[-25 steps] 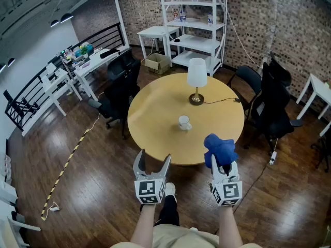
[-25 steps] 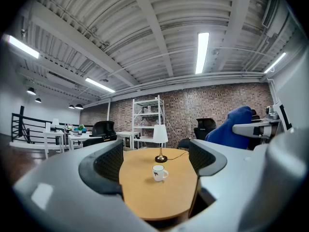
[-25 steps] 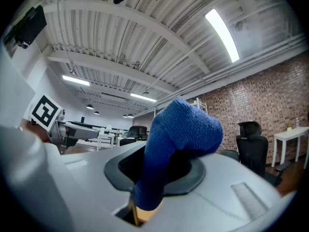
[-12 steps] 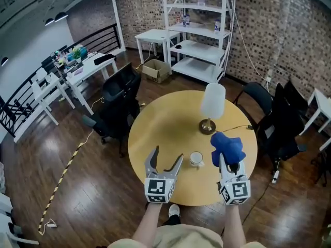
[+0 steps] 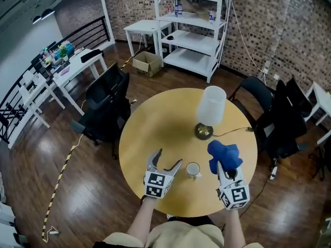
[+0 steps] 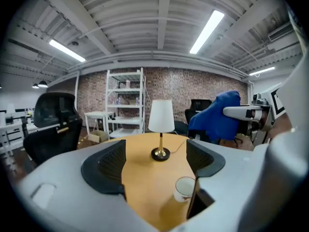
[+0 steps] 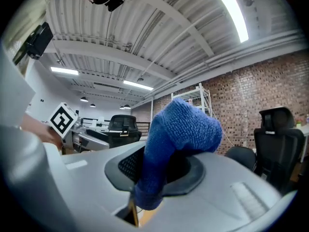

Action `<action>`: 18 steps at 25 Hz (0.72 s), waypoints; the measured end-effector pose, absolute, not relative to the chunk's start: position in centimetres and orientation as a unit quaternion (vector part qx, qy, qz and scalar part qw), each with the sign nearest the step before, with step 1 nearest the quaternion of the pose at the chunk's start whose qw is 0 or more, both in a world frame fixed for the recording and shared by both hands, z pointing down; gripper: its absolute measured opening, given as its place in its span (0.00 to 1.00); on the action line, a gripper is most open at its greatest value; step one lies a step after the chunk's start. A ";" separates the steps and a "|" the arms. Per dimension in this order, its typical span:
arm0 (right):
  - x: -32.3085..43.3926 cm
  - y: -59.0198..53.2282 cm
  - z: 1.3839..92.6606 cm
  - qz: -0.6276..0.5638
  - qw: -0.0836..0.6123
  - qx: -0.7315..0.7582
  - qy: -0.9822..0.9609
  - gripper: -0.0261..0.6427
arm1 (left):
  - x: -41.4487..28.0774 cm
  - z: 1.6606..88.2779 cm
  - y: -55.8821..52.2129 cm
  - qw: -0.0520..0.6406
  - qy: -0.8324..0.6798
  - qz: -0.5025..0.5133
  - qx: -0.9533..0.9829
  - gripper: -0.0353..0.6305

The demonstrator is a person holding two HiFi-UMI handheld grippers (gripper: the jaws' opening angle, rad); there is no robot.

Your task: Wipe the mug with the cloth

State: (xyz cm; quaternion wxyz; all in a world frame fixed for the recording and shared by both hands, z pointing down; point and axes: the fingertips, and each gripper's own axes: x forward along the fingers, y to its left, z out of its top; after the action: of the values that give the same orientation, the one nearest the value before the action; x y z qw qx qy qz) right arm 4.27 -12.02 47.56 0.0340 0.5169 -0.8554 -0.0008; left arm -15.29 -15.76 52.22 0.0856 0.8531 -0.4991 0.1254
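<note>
A white mug (image 5: 193, 169) stands upright on the round wooden table (image 5: 155, 123), near its front. My left gripper (image 5: 166, 160) hovers open just left of the mug, jaws spread with nothing between them. The left gripper view has the mug (image 6: 184, 189) low by the right jaw. My right gripper (image 5: 224, 168) is shut on a bunched blue cloth (image 5: 223, 156), held right of the mug and apart from it. In the right gripper view the cloth (image 7: 177, 139) fills the jaws and hides the mug.
A table lamp (image 5: 208, 110) with a white shade and brass base stands behind the mug, its cord trailing right. Black office chairs (image 5: 106, 105) ring the table. White shelving (image 5: 189, 27) stands at the back wall, desks at the left.
The view has closed in on the table. Both grippers have come forward over the tabletop and now flank the mug; the cloth stays gripped in the right one.
</note>
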 end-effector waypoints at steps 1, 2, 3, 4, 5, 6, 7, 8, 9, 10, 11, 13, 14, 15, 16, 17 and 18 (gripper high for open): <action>4.5 -12.3 48.7 0.007 0.050 0.509 -0.859 0.14 | -14.7 53.9 -16.2 0.114 -0.480 0.149 0.857 0.63; 4.7 -12.4 50.1 0.018 0.068 0.500 -0.863 0.14 | -14.0 55.6 -16.6 0.143 -0.459 0.171 0.860 0.63; 5.1 -12.4 51.6 0.032 0.085 0.491 -0.866 0.14 | -13.2 57.2 -16.9 0.167 -0.437 0.192 0.863 0.63; 5.5 -12.4 53.1 0.047 0.098 0.485 -0.868 0.14 | -12.3 58.7 -17.2 0.185 -0.414 0.212 0.866 0.63; 6.0 -12.4 54.6 0.062 0.110 0.480 -0.868 0.14 | -11.3 60.0 -17.5 0.199 -0.391 0.229 0.869 0.63; 6.3 -12.4 56.1 0.076 0.121 0.476 -0.868 0.14 | -10.3 61.3 -17.8 0.209 -0.367 0.247 0.872 0.63; 6.6 -12.3 57.6 0.088 0.133 0.472 -0.867 0.14 | -9.3 62.5 -18.1 0.217 -0.343 0.265 0.875 0.63; 6.8 -12.3 59.1 0.099 0.145 0.468 -0.866 0.14 | -8.4 63.8 -18.2 0.221 -0.319 0.284 0.876 0.62; 7.0 -12.3 60.5 0.111 0.157 0.463 -0.865 0.14 | -7.6 65.0 -18.2 0.225 -0.295 0.305 0.877 0.61; 7.2 -12.4 62.0 0.123 0.167 0.456 -0.865 0.14 | -6.8 66.3 -18.2 0.229 -0.273 0.325 0.876 0.61; 7.3 -12.7 63.3 0.135 0.177 0.447 -0.867 0.14 | -6.2 67.5 -18.1 0.236 -0.253 0.343 0.873 0.61; 7.3 -13.6 65.5 0.157 0.194 0.416 -0.874 0.14 | -5.5 70.0 -17.8 0.251 -0.224 0.376 0.863 0.61; 7.0 -14.3 66.4 0.165 0.203 0.396 -0.880 0.14 | -5.3 70.9 -17.5 0.260 -0.216 0.387 0.858 0.61; 6.6 -14.9 67.2 0.173 0.213 0.372 -0.887 0.14 | -5.3 71.6 -17.3 0.272 -0.212 0.393 0.852 0.61; 6.0 -15.7 67.9 0.181 0.223 0.347 -0.893 0.14 | -5.4 72.1 -17.2 0.286 -0.215 0.394 0.846 0.61; 5.3 -16.5 68.5 0.189 0.233 0.319 -0.899 0.14 | -5.6 72.6 -17.0 0.303 -0.223 0.392 0.840 0.61; 4.4 -17.3 69.0 0.199 0.241 0.290 -0.904 0.14 | -5.8 73.0 -16.8 0.320 -0.234 0.387 0.832 0.61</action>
State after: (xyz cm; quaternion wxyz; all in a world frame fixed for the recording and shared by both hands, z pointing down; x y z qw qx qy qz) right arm 4.35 -17.25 68.97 0.2413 0.2898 -0.9045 0.1992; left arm -5.78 -16.80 72.98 0.3199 0.8324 -0.2339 0.3874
